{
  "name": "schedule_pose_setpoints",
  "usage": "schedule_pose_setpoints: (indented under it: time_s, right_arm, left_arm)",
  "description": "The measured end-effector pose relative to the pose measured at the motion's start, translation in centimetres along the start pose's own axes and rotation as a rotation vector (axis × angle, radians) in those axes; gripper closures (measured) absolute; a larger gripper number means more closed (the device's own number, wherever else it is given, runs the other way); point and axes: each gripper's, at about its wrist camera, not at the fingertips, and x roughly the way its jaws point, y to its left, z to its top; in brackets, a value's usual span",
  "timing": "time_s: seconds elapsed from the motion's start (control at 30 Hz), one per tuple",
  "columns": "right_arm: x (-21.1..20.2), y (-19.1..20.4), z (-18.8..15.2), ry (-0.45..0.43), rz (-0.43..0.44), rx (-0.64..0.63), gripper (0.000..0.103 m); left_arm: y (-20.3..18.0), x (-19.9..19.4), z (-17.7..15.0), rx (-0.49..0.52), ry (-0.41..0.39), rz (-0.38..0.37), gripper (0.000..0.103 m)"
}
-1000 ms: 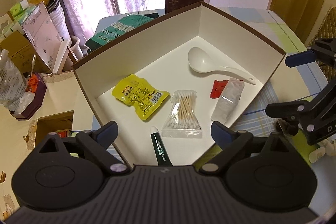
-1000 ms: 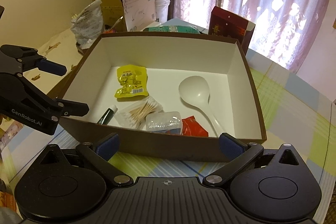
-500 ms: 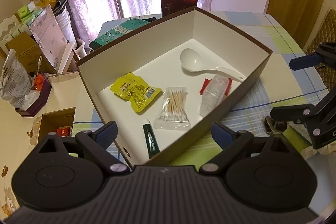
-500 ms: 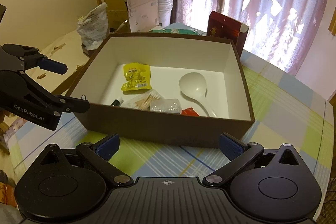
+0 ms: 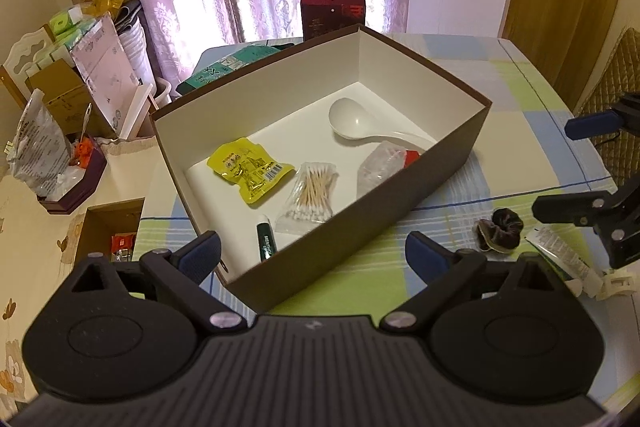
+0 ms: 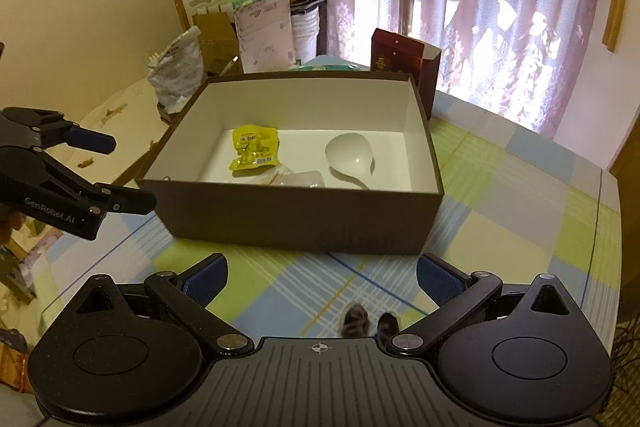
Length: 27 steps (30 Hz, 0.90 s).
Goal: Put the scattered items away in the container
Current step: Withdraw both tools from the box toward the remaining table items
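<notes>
A brown box with a white inside (image 5: 460, 151) (image 6: 296, 215) stands on the checked tablecloth. In it lie a white spoon (image 5: 352, 123) (image 6: 350, 157), a yellow snack packet (image 5: 250, 169) (image 6: 254, 147), a bag of cotton swabs (image 5: 312, 193), a clear packet (image 5: 380, 165) over a red sachet, and a green tube (image 5: 267, 243). Outside, to the box's right, lie a dark scrunchie (image 5: 500, 229) (image 6: 368, 323), a white tube (image 5: 562, 259) and a white clip (image 5: 616, 285). My left gripper (image 5: 314, 257) is open at the box's near corner. My right gripper (image 6: 322, 281) is open, low over the scrunchie.
A dark red carton (image 5: 333, 13) (image 6: 404, 61) and a green packet (image 5: 224, 69) stand behind the box. A cluttered side table with bags and cartons (image 5: 60, 115) lies to the left. Curtains hang behind. A quilted chair back (image 5: 616, 95) is at the right.
Both grippers have drawn back from the box and stayed open. The scrunchie, white tube and clip have come into the left wrist view; the scrunchie now shows under the right gripper.
</notes>
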Motion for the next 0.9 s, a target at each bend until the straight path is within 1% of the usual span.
schedule_pose_setpoints:
  time_s: [0.17, 0.4, 0.57, 0.73, 0.9]
  right_arm:
    - [-3.0, -1.5, -1.7, -0.030, 0.016, 0.037, 0.000]
    - [-7.4, -3.3, -5.6, -0.066, -0.034, 0.052, 0.000]
    - [-9.6, -4.5, -9.1, -0.065, -0.063, 0.077, 0.000]
    - [-11.3, -5.0, -12.1, -0.051, -0.090, 0.103, 0.000]
    - [-11.9, -5.1, -14.7, -0.010, -0.100, 0.120, 0.000]
  left_arm:
    - [-0.7, -1.2, -0.9, -0.016, -0.011, -0.001, 0.006]
    - [-1.0, -2.8, -2.5, -0.055, -0.033, -0.038, 0.006]
    - [-1.8, -3.4, -4.1, -0.054, -0.053, -0.093, 0.006]
    - [-3.4, -3.1, -5.5, -0.033, -0.041, -0.132, 0.007]
    - [-5.2, -2.8, -6.6, -0.013, -0.031, -0.188, 0.007]
